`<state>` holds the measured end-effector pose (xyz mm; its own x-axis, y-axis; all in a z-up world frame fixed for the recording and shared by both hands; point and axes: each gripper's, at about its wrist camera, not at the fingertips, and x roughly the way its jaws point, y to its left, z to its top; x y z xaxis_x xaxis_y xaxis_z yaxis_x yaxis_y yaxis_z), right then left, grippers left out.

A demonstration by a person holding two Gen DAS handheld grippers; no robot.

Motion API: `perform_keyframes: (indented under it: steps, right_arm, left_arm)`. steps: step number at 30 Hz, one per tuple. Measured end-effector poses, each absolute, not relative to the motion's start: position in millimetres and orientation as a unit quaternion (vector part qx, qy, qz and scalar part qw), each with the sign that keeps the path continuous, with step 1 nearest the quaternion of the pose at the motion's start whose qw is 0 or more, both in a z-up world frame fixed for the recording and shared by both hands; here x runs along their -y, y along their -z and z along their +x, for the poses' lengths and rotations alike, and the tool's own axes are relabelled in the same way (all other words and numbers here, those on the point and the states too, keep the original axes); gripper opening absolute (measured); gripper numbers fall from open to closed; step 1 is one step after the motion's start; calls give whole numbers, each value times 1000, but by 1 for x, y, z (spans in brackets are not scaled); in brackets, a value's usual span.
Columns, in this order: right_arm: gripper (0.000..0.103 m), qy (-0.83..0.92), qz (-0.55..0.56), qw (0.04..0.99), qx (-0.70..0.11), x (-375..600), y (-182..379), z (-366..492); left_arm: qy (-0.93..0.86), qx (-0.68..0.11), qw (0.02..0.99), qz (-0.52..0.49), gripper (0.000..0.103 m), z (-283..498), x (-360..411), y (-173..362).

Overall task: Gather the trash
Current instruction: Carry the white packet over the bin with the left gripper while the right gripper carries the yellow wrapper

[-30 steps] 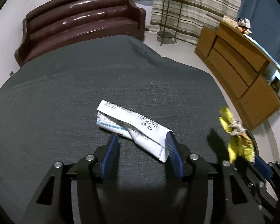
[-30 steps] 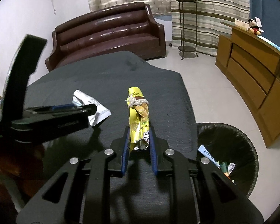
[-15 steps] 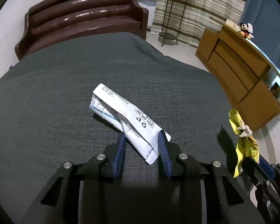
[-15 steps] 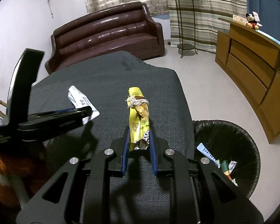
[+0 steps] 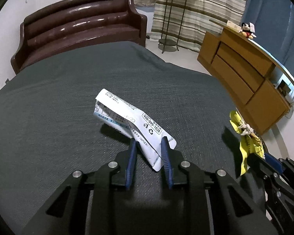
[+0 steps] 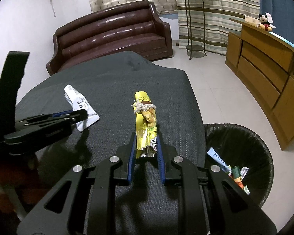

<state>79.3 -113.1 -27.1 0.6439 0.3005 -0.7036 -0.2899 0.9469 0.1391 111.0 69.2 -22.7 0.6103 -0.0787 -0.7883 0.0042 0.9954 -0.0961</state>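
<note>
1. White printed plastic pouch (image 5: pixel 135 123): lies on the dark grey woven tablecloth (image 5: pixel 49 117); the left gripper (image 5: pixel 148 154) has just been closing, its jaws now pinching the pouch's near end for lifting.
2. Yellow crumpled snack wrapper tied with string (image 6: pixel 146 125): clenched upright in the right gripper (image 6: pixel 146 152), awaiting disposal.
3. Black-lined round bin (image 6: pixel 241 137): stands beside the table, holding trash.

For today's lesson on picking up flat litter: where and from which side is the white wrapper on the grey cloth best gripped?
Grip the white wrapper at its near end, which tilts up off the grey cloth, coming from the near side along its length. The flat pack is folded lengthwise, so the pads can pinch across its narrow width. The left hand-held gripper has just been closing there, with that end between its pads.
</note>
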Motion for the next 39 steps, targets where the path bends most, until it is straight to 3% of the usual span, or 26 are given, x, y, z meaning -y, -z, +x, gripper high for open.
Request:
perform_keyframes:
  steps: [17, 39]
  right_arm:
    - [19, -130, 5, 920, -370, 134, 14, 54]
    - [19, -8, 17, 937, -348, 225, 6, 38]
  left_arm:
    - [46, -409, 911, -18, 26, 74, -46, 0]
    - [161, -372, 913, 44, 26, 59, 59, -11]
